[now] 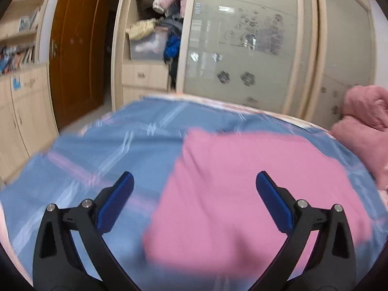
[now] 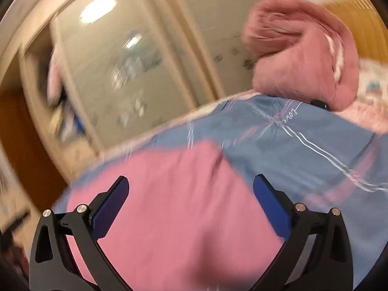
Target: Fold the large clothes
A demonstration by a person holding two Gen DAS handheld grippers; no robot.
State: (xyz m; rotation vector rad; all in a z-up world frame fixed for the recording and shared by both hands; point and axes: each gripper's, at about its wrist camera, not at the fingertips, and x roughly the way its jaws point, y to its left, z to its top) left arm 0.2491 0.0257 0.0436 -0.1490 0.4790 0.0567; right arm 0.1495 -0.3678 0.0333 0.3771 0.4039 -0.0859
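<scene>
On the blue plaid bedsheet (image 1: 101, 140) lies the pink garment (image 1: 242, 194), spread flat and blurred in both wrist views — it sits below and between the two tools. Both the left gripper (image 1: 194, 181) and the right gripper (image 2: 191, 184) have their blue pads wide apart, holding nothing. A fluffy pink bundle (image 2: 303, 55) rests at the bed's far edge, before the wardrobe (image 1: 242, 48).

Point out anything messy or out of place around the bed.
The open wardrobe section is crammed: clothes spill over a storage box. A fluffy pink bundle sits heaped, unfolded, at the bed's far edge. The pink garment lies flat on the blue bedspread.
</scene>
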